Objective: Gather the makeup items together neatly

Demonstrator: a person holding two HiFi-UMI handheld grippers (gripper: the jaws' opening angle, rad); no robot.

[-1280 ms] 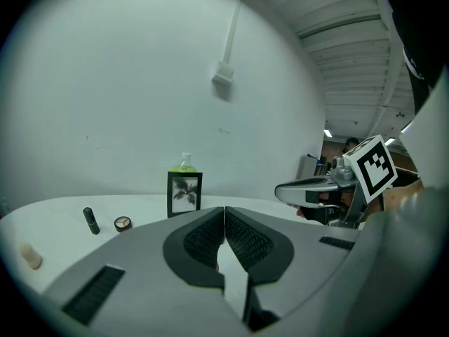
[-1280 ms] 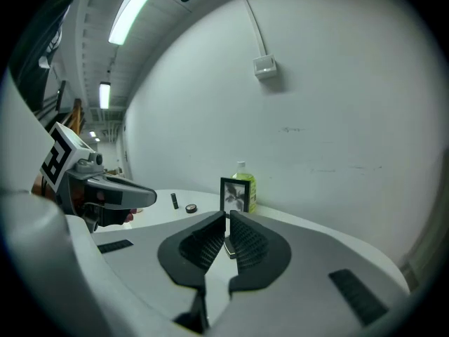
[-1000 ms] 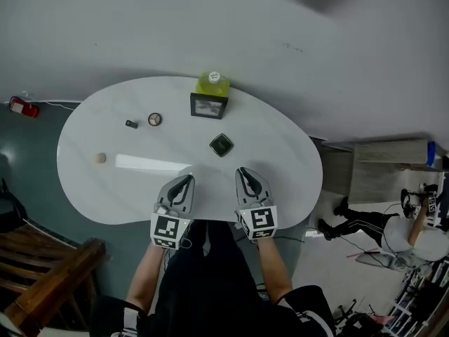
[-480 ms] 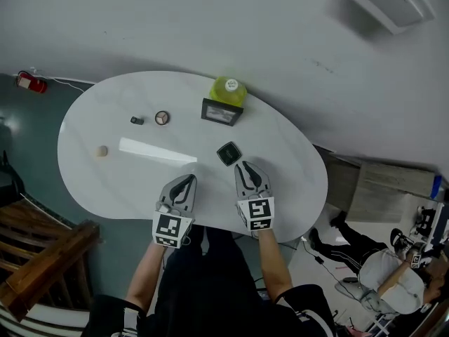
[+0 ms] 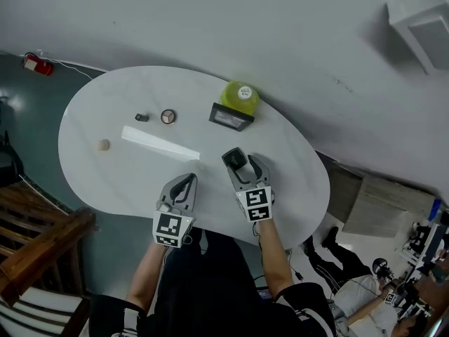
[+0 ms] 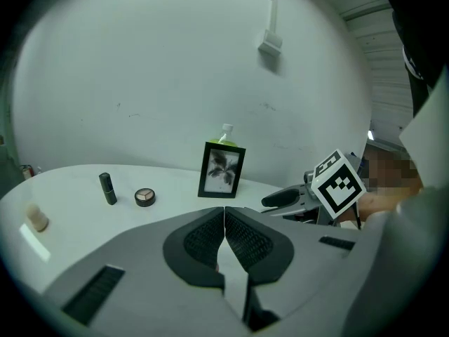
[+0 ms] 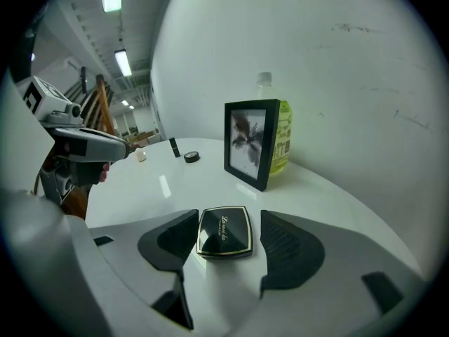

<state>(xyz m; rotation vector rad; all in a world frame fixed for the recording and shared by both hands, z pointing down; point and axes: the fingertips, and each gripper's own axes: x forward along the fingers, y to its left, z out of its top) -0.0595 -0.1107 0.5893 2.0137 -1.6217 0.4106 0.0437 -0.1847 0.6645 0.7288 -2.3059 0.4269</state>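
A black square compact (image 5: 233, 157) (image 7: 224, 232) lies flat on the white oval table (image 5: 105, 181). My right gripper (image 5: 242, 163) (image 7: 226, 227) stands open astride it; its jaws have just been opening, and neither pad touches the compact. My left gripper (image 5: 187, 181) (image 6: 224, 213) is shut and empty, near the table's front edge. Far left lie a dark lipstick (image 5: 142, 116) (image 6: 107, 188), a round eyeshadow pot (image 5: 168, 116) (image 6: 145, 196) and a small beige piece (image 5: 104, 144) (image 6: 36, 218).
A black picture frame (image 5: 231, 117) (image 7: 251, 152) stands upright beyond the compact, with a green bottle (image 5: 240, 95) (image 7: 280, 135) right behind it. A wooden bench (image 5: 35, 237) sits left of the table. A person (image 5: 372, 300) is on the floor at lower right.
My right gripper has gone forward and down to the compact, and its jaws have opened around it. The left gripper has barely shifted.
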